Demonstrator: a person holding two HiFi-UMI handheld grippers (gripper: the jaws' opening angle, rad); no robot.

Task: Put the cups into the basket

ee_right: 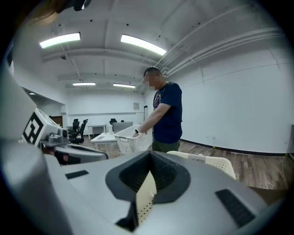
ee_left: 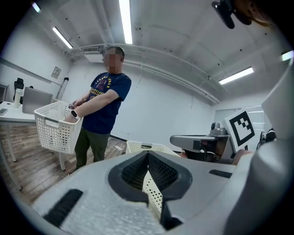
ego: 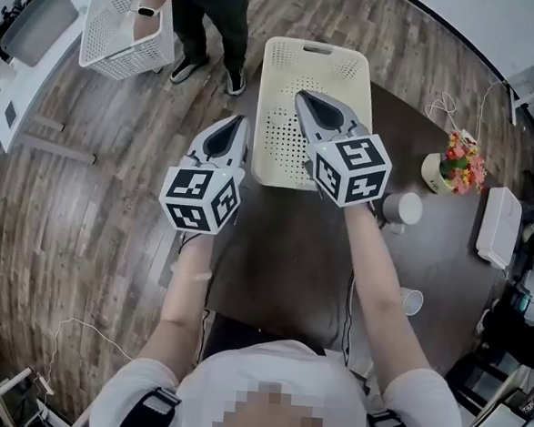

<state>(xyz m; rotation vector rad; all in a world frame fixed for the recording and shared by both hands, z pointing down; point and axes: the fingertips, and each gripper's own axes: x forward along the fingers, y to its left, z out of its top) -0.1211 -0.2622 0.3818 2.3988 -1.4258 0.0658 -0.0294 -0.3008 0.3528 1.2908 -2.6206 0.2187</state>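
Grey left tool (ego: 240,121), right tool (ego: 302,97), near-level

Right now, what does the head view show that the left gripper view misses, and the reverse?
Head view only: the dark table, a cup and a smaller cup on it, the flower pot. Left gripper view only: the ceiling lights and the far wall. Both: the cream basket, a person holding a white basket, and the left gripper and right gripper, each shut and empty.
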